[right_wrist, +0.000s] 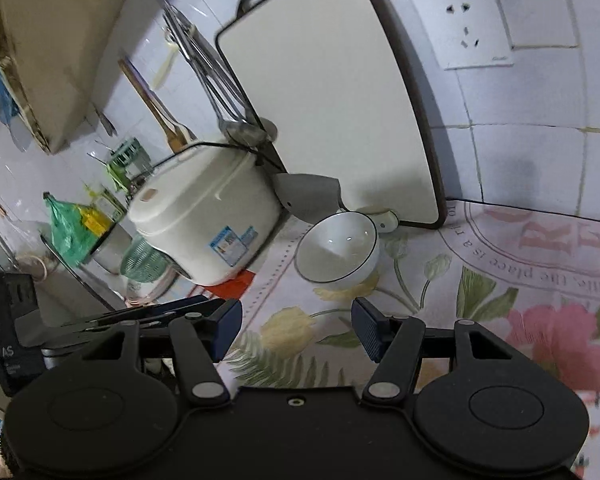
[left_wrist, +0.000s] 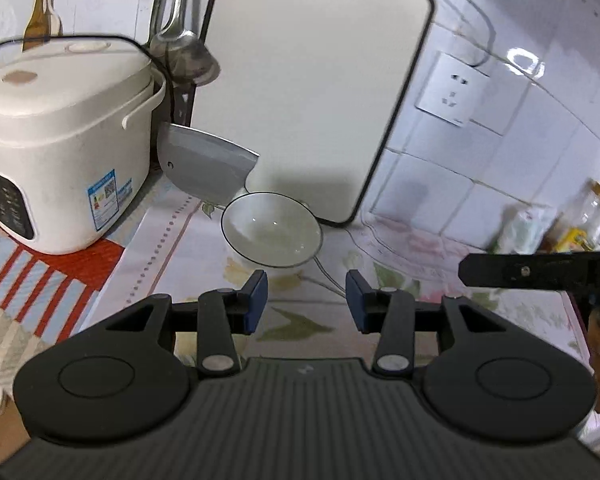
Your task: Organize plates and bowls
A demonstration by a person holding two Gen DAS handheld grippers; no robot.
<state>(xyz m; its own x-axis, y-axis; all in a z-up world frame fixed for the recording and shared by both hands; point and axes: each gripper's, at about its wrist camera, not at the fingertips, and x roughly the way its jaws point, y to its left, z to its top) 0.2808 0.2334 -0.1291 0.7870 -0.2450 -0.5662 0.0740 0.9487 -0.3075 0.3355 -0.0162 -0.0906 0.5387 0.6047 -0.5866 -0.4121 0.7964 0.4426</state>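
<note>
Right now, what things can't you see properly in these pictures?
- Cleaver: its handle hides behind the rice cooker in both views.
- Bottles: blurred, near the left-wrist view's edge.
- Bowl: base hidden by its rim.
- Cooker's label: print too small.

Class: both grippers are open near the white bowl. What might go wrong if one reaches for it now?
1. The bowl sits right by the cleaver; a reach could knock the blade.
2. The cutting board leaning behind it might tip if the bowl is pushed back.
</note>
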